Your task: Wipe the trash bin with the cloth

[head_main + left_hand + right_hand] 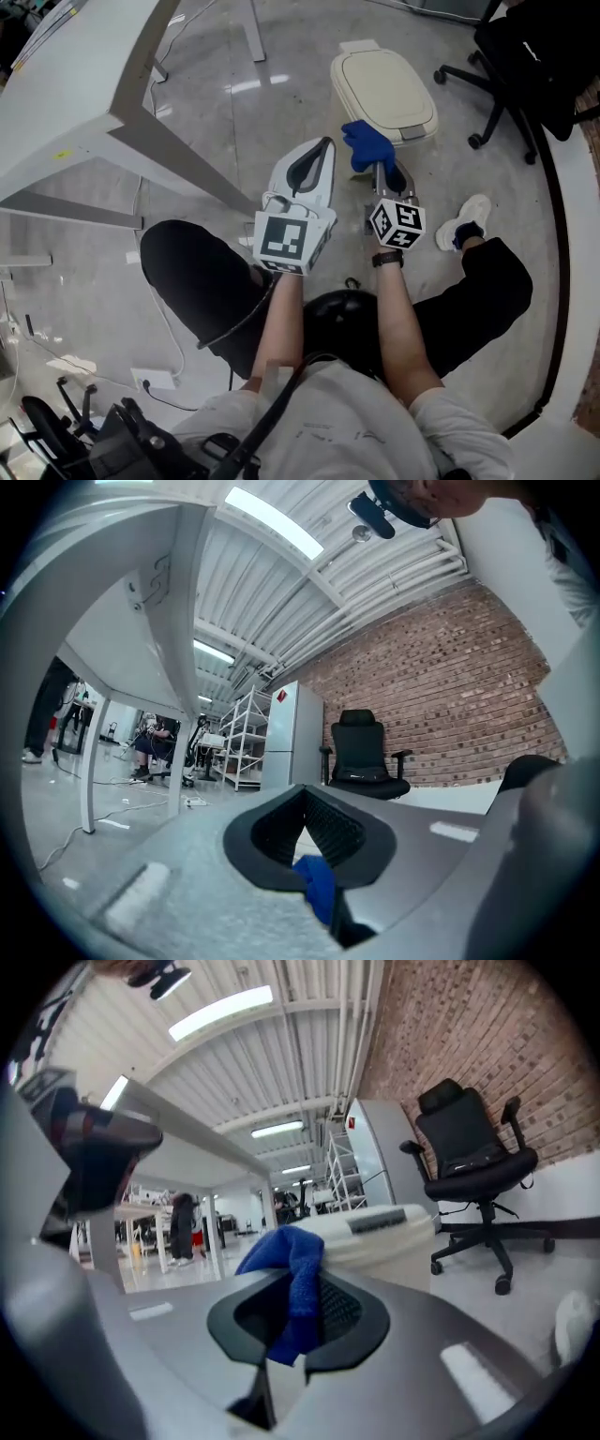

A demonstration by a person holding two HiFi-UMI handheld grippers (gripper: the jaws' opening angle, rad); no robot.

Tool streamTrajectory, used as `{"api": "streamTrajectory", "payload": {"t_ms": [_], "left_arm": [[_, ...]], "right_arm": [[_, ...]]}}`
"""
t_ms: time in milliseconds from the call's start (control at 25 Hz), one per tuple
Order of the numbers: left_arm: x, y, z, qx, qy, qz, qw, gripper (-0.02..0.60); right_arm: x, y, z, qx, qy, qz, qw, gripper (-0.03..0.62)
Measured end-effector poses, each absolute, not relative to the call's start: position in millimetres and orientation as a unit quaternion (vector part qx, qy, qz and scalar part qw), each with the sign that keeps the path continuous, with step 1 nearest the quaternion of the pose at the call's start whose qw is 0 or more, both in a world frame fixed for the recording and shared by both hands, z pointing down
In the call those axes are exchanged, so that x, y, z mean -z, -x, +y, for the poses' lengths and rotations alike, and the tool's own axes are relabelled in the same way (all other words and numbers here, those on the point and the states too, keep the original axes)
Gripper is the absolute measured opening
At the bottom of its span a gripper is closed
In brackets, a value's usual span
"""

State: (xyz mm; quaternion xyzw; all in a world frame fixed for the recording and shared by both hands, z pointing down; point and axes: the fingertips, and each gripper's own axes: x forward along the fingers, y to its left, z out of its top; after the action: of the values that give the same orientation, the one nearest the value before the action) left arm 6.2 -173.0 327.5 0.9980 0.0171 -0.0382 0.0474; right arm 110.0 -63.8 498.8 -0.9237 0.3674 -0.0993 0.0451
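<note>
The cream trash bin (384,89) stands on the grey floor ahead of me with its lid down; it also shows as a pale box (380,1232) in the right gripper view. My right gripper (384,167) is shut on the blue cloth (367,143), held just short of the bin's near edge. The cloth (292,1283) hangs folded over the jaw tips of that gripper (307,1269). My left gripper (323,150) is beside it on the left, its jaws together with nothing in them. A scrap of the blue cloth (317,885) shows low in the left gripper view, under the left gripper (305,794).
A white desk with slanted legs (159,131) stands close on the left. A black office chair (511,75) is right of the bin. The person's knees and a white shoe (466,220) lie below the grippers. A cable and socket (155,378) rest on the floor.
</note>
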Motion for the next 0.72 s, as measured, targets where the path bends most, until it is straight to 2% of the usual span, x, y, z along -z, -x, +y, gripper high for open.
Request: {"api": "streamTrajectory", "payload": {"t_ms": [160,360,520,720], "left_arm": [[-344,-22,-176,0.024,-0.999,0.009,0.040,-0.003],[-377,-47,-188,-0.012,-0.999,-0.030,0.031,-0.003],[-391,-59,-191,-0.039,-0.996,-0.072,0.038,-0.003],[-389,-59,-185,-0.030,-0.991,-0.123,0.031,-0.003]], "right_arm": [[-621,-127,-56,0.203,0.911,0.357,-0.042,0.040],[-731,-130,-62,0.307,0.864,0.391,-0.080,0.040],[-772,-127,-68,0.358,0.841,0.400,-0.071,0.040],[-775,-120,-66,0.375,0.812,0.441,-0.067,0.040]]}}
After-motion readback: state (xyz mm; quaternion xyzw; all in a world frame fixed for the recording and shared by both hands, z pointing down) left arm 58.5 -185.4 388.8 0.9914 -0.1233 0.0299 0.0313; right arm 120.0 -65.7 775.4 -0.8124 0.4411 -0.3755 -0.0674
